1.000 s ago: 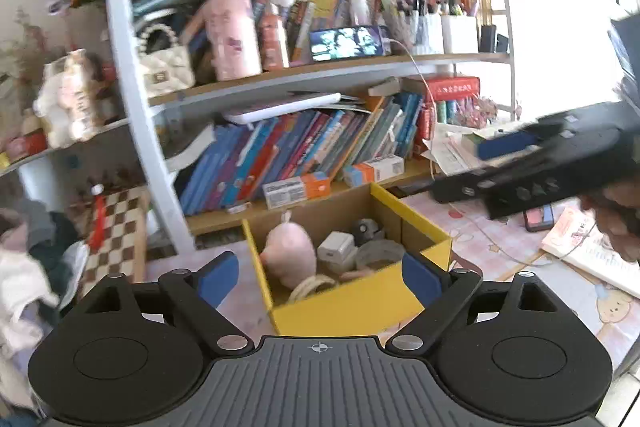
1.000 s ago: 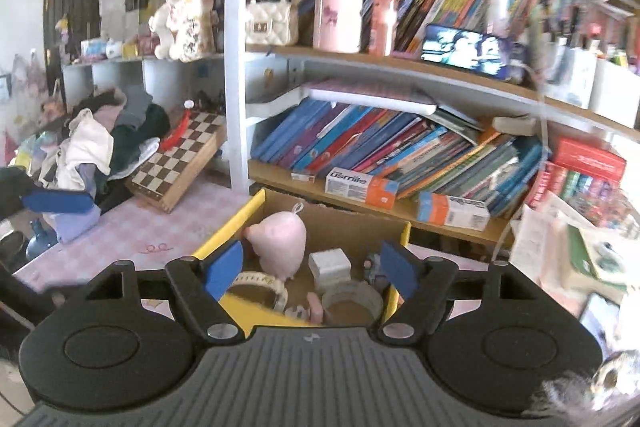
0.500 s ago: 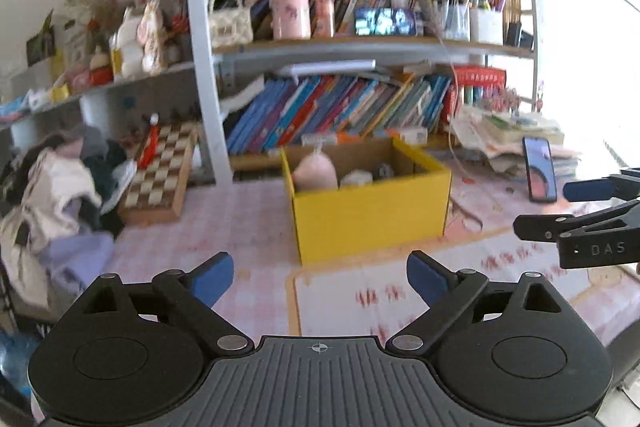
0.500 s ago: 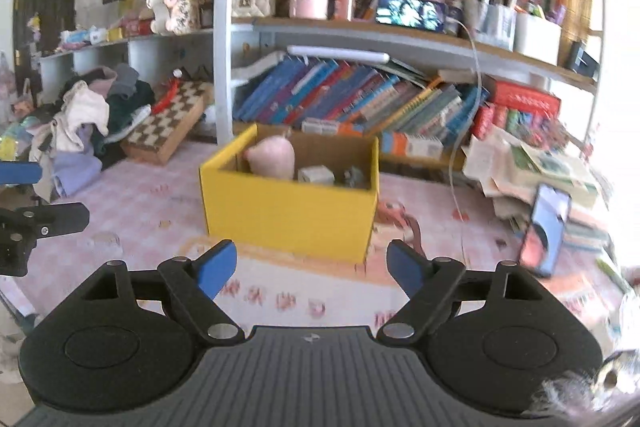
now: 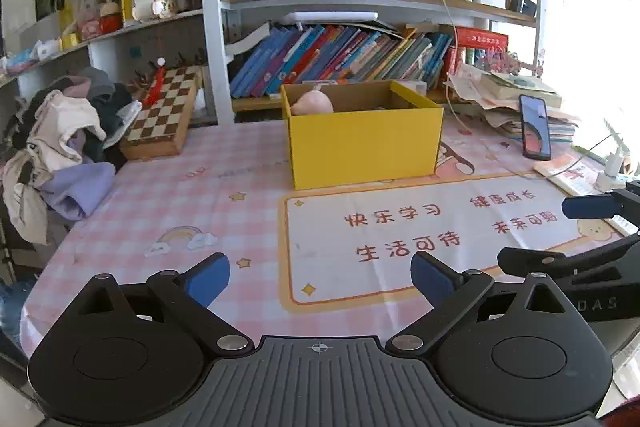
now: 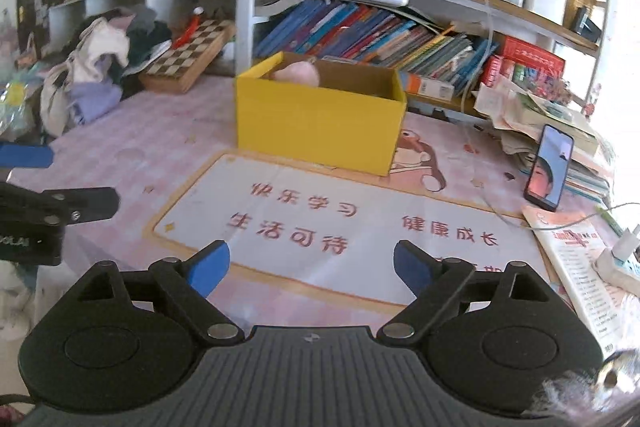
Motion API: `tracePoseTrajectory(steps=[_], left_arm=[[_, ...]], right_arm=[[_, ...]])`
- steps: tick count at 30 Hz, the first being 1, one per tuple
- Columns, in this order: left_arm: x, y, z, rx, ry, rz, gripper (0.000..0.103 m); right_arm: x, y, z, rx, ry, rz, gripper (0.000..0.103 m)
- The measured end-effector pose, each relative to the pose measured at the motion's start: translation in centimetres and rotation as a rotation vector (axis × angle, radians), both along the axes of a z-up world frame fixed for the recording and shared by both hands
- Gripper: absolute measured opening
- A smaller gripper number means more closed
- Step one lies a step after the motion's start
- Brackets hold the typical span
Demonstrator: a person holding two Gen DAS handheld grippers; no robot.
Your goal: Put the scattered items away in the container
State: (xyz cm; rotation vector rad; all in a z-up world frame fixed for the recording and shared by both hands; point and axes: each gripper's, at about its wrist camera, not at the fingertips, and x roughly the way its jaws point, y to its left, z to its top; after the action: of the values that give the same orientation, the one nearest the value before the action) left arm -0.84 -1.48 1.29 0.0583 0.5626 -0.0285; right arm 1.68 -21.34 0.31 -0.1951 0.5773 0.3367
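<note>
A yellow cardboard box (image 5: 364, 143) stands on the pink checked table near the bookshelf; it also shows in the right wrist view (image 6: 316, 123). A pink plush toy (image 5: 312, 103) pokes above its rim (image 6: 298, 71); the rest of its contents are hidden. My left gripper (image 5: 320, 277) is open and empty, low over the table's near side, well back from the box. My right gripper (image 6: 311, 267) is open and empty, also back from the box. Each gripper shows at the other view's edge.
A white mat with red characters (image 5: 432, 227) lies before the box. A phone (image 5: 534, 127) leans on a paper stack at right. A chessboard (image 5: 164, 115) and a clothes pile (image 5: 68, 147) sit at left. A charger and cable (image 6: 624, 251) lie on a booklet at right.
Both grippers have pulled back from over the box and come down low near the table's front. The box now looks small and far. Both stayed open and empty.
</note>
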Motion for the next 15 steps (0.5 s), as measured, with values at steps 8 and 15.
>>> tracePoseTrajectory(steps=[8, 15], left_arm=[[-0.65, 0.24, -0.17, -0.004, -0.005, 0.021, 0.099], [-0.45, -0.08, -0.39, 0.001, 0.012, 0.02, 0.101]], right_arm=[[-0.32, 0.28, -0.02, 0.002, 0.004, 0.013, 0.097], [-0.25, 0.43, -0.2, -0.011, 0.015, 0.024, 0.101]])
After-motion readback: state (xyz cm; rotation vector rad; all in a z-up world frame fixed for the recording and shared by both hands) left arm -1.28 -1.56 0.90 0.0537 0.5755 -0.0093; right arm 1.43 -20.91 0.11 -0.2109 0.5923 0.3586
